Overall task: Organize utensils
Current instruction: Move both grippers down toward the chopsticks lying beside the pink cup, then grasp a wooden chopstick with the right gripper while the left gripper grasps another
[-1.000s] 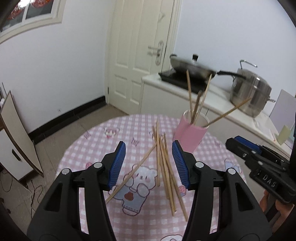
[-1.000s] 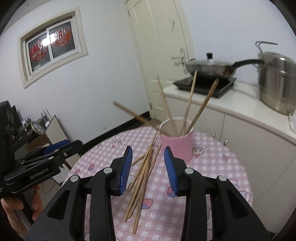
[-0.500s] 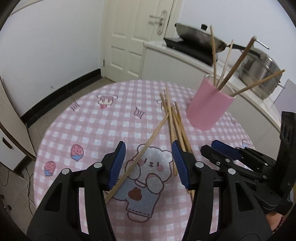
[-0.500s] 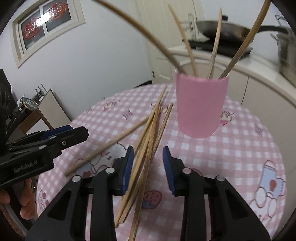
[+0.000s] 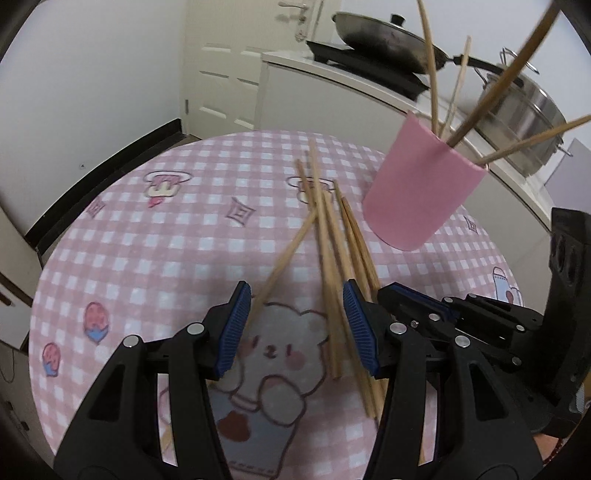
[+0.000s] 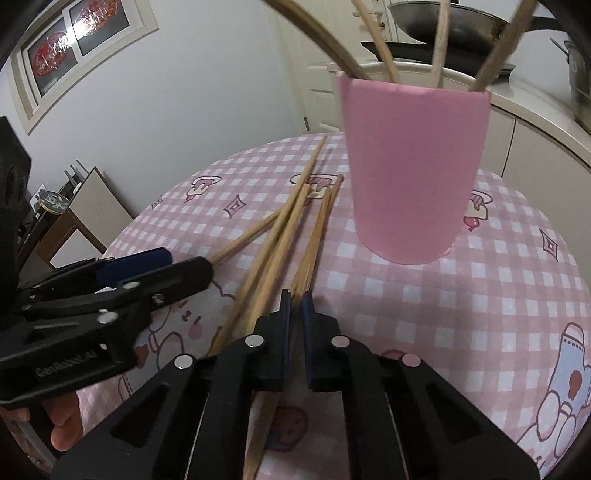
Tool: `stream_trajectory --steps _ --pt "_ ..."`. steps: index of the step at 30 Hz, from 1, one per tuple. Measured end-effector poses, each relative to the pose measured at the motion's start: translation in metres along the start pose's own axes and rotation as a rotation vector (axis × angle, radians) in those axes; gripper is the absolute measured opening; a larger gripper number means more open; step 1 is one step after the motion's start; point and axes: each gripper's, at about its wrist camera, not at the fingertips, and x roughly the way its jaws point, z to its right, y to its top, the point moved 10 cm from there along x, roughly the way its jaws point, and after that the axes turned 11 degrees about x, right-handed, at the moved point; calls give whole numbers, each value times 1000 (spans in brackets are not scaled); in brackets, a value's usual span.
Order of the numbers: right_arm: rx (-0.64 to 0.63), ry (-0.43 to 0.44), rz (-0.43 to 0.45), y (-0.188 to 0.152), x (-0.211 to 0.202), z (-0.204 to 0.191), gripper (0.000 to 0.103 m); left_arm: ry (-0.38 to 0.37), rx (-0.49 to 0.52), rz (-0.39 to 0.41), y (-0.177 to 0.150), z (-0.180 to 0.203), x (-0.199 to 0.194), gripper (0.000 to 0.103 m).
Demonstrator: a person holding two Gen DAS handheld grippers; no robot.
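Several loose chopsticks (image 5: pixel 325 236) beside pink cup (image 6: pixel 413 166) (wok (image 5: pixel 384 31) behind), right gripper (image 6: pixel 295 306) pinching one.

left claw (image 5: pixel 295 325) spread wide; right claw (image 6: pixel 295 306) pinched nearly closed.

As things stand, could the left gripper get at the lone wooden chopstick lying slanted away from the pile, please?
Probably yes. The left gripper is open low over the table, and the slanted wooden chopstick runs between its fingers uncovered. The right gripper works the chopstick bundle beside it.
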Motion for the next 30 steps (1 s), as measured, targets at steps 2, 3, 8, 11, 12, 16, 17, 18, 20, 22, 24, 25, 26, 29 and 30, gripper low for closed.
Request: stream_trajectory --steps 2,3,8,11,12,16,17,18,20,22,24,25,26,29,30 --pt "8 -2 1 1 -3 6 0 0 13 -3 3 6 5 47" --pt "17 7 -4 1 -6 10 0 -2 19 -11 6 8 9 43" --pt "25 12 -11 3 -12 21 0 14 37 -50 14 12 27 39" --pt "28 25 -14 2 -15 25 0 31 50 -57 18 14 34 35" --pt "29 30 -15 3 -16 26 0 33 50 -56 19 14 34 34" --pt "37 47 -17 3 -17 28 0 45 58 -64 24 14 39 26" --pt "38 48 -18 4 -19 29 0 55 61 -59 25 13 39 26" --pt "39 50 -21 4 -21 31 3 56 60 -58 24 12 39 26" --pt "38 54 -29 3 -22 33 3 59 64 -62 23 11 38 26" --pt "35 56 -27 2 -23 34 3 73 75 -73 22 9 39 26" --pt "37 60 -29 2 -23 33 3 83 74 -86 20 8 43 26" --pt "38 62 -29 2 -23 33 3 83 72 -85 20 7 43 26" --pt "37 62 -28 2 -23 32 3 83 70 -86 21 8 44 26" --pt "36 63 -31 2 -20 28 3 71 66 -85 23 8 46 11" --pt "36 61 -30 2 -20 27 3 76 67 -94 22 8 48 8"
